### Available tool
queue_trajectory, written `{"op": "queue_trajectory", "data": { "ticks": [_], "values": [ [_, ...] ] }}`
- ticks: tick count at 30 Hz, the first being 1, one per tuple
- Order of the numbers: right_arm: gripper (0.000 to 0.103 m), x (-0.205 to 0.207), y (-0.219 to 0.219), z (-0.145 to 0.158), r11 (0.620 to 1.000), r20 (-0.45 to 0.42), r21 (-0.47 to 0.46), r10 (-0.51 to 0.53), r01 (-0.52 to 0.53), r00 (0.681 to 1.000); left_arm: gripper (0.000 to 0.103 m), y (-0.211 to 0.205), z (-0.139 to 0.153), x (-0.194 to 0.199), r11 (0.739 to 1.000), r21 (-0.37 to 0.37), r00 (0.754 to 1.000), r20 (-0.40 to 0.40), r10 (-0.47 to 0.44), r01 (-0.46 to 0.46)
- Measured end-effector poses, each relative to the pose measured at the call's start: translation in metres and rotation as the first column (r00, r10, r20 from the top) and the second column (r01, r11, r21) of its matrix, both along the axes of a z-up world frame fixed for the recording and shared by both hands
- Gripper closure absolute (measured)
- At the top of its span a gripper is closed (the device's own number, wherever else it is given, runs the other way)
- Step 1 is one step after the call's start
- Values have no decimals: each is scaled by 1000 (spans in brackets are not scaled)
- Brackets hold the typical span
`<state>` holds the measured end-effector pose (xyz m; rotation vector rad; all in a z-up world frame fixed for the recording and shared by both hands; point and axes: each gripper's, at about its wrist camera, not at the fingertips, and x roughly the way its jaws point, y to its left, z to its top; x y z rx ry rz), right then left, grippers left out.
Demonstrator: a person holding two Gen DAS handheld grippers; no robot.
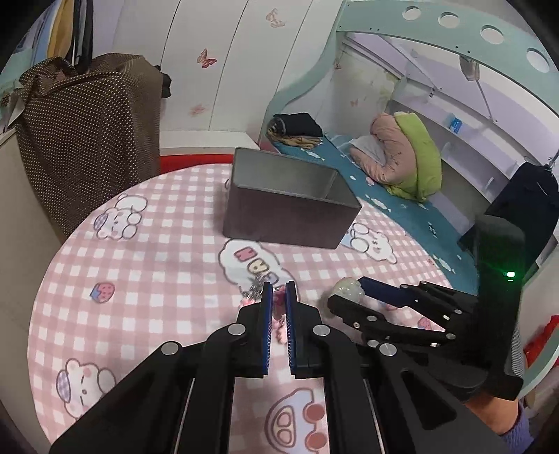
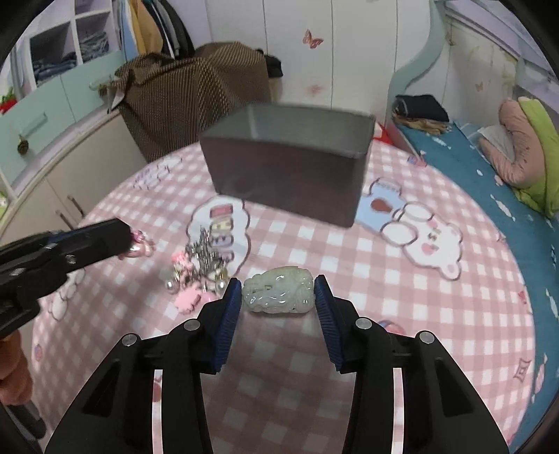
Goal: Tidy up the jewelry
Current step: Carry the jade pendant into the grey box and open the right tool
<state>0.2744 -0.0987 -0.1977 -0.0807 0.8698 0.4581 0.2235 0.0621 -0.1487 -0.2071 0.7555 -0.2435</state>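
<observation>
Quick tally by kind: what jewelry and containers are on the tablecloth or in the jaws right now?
Grey box: 1
Green carved pendant: 1
Pink bead strand: 1
Tangled pink-and-silver heap: 1, separate pieces uncountable
Total: 4

I see white wall panels with pink butterfly stickers [image 1: 207, 60] far off, a mint-green bunk bed frame [image 1: 454, 31] right, pale cabinets [image 2: 52, 174] left.

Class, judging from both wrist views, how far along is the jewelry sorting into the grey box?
Done: nothing clearly; the grey box shows no jewelry in the part of its inside that is visible. In hand: the left gripper is shut on a pink beaded piece, and the right gripper has the pale green carved pendant between its fingers. Left: the tangled silver and pink pile on the checked cloth.
</observation>
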Motion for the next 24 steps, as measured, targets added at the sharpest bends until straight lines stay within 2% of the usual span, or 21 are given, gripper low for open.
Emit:
{"op": "queue_trajectory", "data": {
  "ticks": [5, 13, 17, 24],
  "values": [
    [61, 6, -12, 36, 999, 66, 50, -10, 6, 998, 97, -5, 20, 18, 999, -16, 999, 41, -27, 27],
    [61, 44, -11, 84, 995, 151, 95, -14, 0, 988, 97, -10, 63, 61, 999, 26, 991, 131, -33, 30],
    [60, 70, -4, 86, 995, 142, 97, -15, 1, 990, 97, -12, 66, 92, 999, 47, 992, 120, -33, 27],
    [60, 108, 11, 62, 998, 79, 56, 9, -13, 997, 97, -17, 33, 135, 995, 88, 998, 32, -51, 48]
  ]
}}
